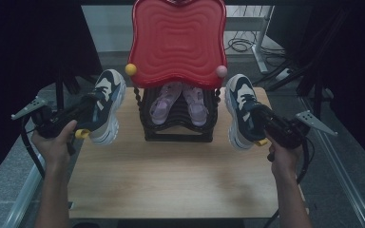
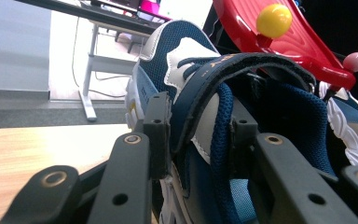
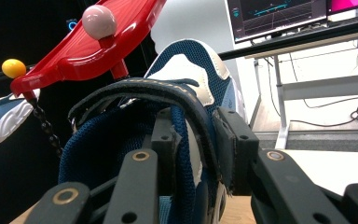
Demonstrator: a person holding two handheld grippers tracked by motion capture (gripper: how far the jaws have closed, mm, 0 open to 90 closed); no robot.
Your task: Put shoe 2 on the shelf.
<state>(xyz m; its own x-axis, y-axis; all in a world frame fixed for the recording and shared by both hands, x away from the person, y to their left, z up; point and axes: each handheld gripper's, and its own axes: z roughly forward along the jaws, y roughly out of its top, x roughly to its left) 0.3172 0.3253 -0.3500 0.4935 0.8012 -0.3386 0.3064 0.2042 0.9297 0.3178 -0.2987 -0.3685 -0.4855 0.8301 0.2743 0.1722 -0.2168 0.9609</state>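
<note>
Two navy-and-white sneakers hang above the wooden table (image 1: 171,175), one on each side of a black shoe rack (image 1: 178,128). My left gripper (image 1: 89,108) is shut on the collar of the left sneaker (image 1: 107,107), its pads pinching the shoe's side wall and strap (image 2: 200,135). On the other side, my right gripper (image 1: 257,118) is shut on the right sneaker (image 1: 240,111), clamping its collar (image 3: 193,140). A red wavy top (image 1: 178,40) with a yellow ball (image 1: 130,69) and a pink ball (image 1: 221,71) caps the rack. A pair of purple sandals (image 1: 178,102) rests inside.
The rack stands at the table's far middle. Beyond the table are desk legs (image 1: 261,33) and cables (image 1: 240,45) on the floor. Dark curtains flank both sides. A metal rail (image 1: 337,156) runs along the table's right side.
</note>
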